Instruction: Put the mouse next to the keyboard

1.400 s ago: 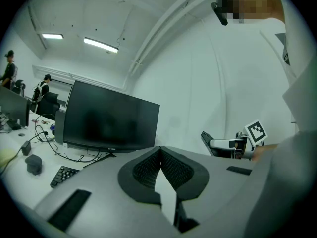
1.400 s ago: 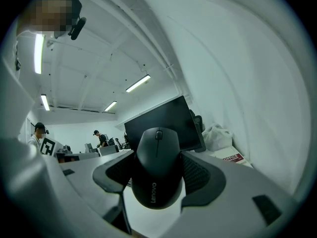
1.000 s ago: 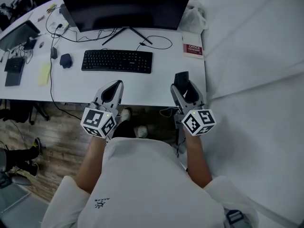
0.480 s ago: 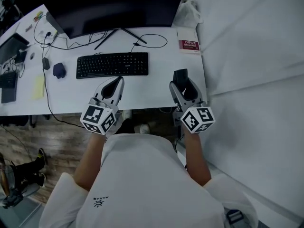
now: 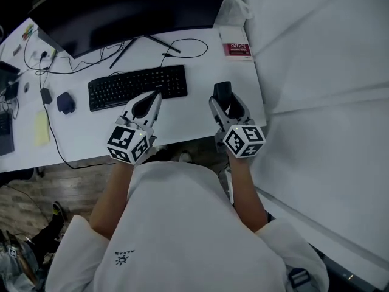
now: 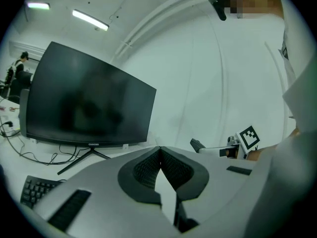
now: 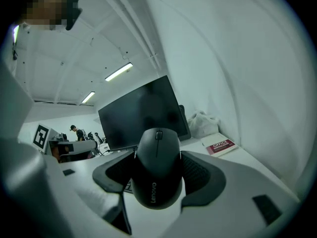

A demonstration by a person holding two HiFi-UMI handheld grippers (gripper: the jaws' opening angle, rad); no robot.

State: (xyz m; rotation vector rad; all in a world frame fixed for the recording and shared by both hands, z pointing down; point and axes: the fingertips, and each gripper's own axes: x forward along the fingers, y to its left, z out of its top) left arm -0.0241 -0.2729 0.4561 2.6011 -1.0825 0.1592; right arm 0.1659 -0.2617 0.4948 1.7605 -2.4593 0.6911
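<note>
While the right tongs grip a black mouse between both pads, above the white bench, the left tongs are closed on nothing, with their tips touching. The keyboard lies just ahead of the left tongs and to the left of the right tongs, apart from the mouse.

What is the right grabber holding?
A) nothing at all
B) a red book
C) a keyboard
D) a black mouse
D: in the right gripper view, a black mouse sits squeezed between the two jaws of the right gripper, above the white desk.
</note>
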